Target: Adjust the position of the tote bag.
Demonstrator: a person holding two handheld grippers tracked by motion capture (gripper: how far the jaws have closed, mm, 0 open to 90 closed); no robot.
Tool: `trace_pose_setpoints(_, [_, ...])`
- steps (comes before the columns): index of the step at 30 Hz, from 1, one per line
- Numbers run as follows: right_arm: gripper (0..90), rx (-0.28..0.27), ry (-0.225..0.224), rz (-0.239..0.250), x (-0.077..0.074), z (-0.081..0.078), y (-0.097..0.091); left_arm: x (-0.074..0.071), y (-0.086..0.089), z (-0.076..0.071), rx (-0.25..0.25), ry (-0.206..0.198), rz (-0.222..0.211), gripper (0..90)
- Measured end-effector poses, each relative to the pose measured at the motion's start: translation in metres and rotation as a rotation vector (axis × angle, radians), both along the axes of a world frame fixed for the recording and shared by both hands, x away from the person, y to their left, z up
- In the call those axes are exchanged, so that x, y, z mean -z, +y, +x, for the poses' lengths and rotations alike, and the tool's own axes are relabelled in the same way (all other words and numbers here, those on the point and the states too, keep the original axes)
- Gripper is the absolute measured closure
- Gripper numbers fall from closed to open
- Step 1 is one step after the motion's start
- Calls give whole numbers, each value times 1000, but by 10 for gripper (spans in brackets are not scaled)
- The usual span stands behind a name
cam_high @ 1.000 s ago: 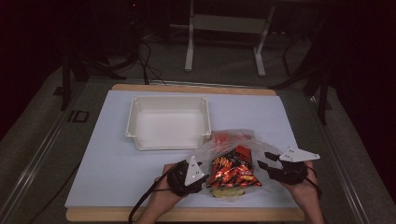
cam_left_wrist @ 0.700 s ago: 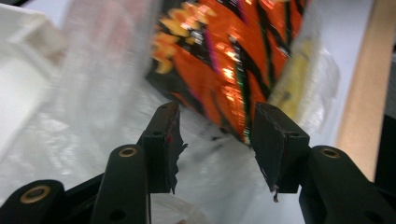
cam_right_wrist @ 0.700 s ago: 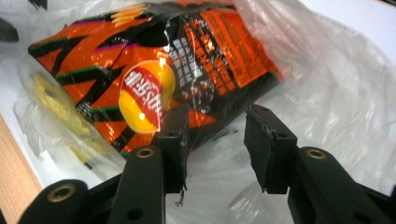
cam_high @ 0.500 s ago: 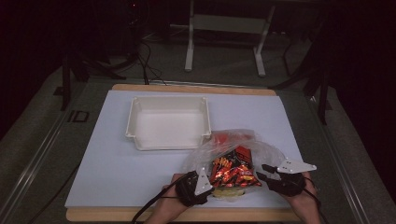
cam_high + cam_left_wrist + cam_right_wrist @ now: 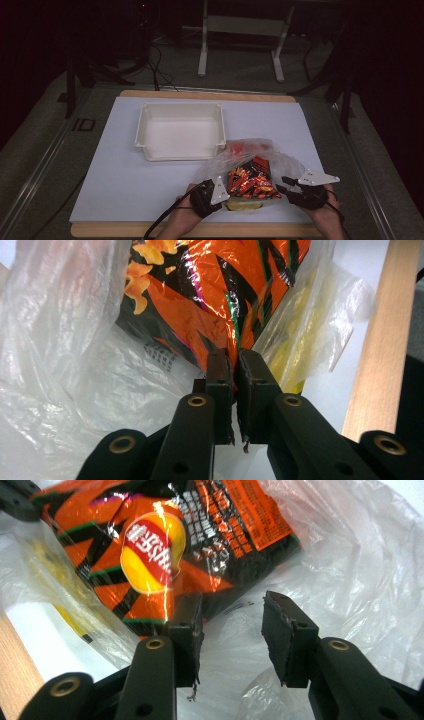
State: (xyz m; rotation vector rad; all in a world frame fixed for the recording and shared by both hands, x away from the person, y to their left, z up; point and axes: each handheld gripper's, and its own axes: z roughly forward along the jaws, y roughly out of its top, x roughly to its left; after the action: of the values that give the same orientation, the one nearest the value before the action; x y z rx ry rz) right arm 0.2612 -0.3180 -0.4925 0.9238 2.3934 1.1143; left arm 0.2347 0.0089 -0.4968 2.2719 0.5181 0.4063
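On the white mat, a plastic bag holds snack packets.

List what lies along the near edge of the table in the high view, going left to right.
Left tool, jaws just closed on the clear plastic bag → orange snack packet inside the clear plastic bag → right tool, jaws apart.

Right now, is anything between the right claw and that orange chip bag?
Yes: the clear plastic bag. The orange chip bag lies inside it, so the film wraps the packet and bunches between the open jaws of the right claw. The left claw has just been closing and pinches the film at the packet's edge.
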Motion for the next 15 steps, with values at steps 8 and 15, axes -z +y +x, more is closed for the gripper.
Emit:
trace_pose_setpoints(8, [603,-5,-6,10,1,0,-3,-12,2,2,4,-20,-23,882])
trace_pose_setpoints(15, [606,24,-25,21,-3,-3,-11,-20,5,4,-2,-28,-54,886])
